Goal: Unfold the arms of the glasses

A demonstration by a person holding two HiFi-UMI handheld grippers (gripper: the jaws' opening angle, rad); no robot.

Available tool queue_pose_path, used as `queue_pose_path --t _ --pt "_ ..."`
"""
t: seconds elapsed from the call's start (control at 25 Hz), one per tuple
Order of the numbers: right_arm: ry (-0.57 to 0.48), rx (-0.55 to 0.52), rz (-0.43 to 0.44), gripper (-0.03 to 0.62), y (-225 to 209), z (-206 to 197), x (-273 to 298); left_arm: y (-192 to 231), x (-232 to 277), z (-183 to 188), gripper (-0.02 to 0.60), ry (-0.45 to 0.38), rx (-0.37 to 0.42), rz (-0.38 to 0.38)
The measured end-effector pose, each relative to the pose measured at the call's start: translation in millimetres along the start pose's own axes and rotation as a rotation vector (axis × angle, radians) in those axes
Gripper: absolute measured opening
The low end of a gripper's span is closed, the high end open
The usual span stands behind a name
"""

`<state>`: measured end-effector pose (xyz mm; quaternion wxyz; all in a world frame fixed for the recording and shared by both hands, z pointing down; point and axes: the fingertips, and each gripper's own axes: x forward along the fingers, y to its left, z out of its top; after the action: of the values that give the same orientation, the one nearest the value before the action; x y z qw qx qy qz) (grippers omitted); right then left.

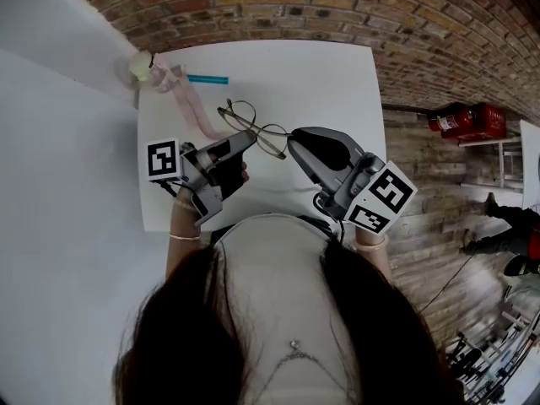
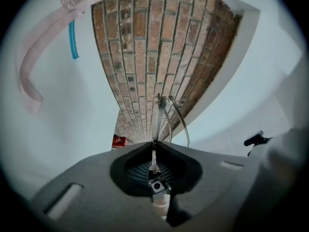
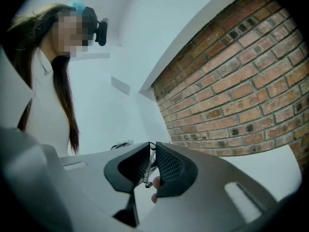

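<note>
Thin metal-framed glasses (image 1: pixel 251 123) are held above the white table (image 1: pixel 337 83), between the two grippers. My left gripper (image 1: pixel 247 138) is shut on one end of them; in the left gripper view a thin metal part runs between the closed jaws (image 2: pixel 154 148) and the rims (image 2: pixel 164 115) stick out beyond. My right gripper (image 1: pixel 292 141) is shut on the other end, and a thin metal piece (image 3: pixel 147 170) shows pinched between its pads (image 3: pixel 166 164). Which part of the frame each gripper holds is unclear.
At the table's far left corner lie a pale round object (image 1: pixel 141 65) with a pink strap (image 1: pixel 192 104), and a blue stick (image 1: pixel 207 79). A brick wall (image 1: pixel 337 7) runs behind the table. A red object (image 1: pixel 469 121) stands on the floor to the right.
</note>
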<state>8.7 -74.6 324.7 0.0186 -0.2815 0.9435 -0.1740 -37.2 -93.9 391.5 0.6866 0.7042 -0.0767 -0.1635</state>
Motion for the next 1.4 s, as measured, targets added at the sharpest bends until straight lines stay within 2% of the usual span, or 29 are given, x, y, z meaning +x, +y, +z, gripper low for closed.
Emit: queue_pose_path --t 1.4 --pt "-0.098 -0.032 0.006 0.038 0 40 3 17 12 -24 0.023 0.069 0.004 0.051"
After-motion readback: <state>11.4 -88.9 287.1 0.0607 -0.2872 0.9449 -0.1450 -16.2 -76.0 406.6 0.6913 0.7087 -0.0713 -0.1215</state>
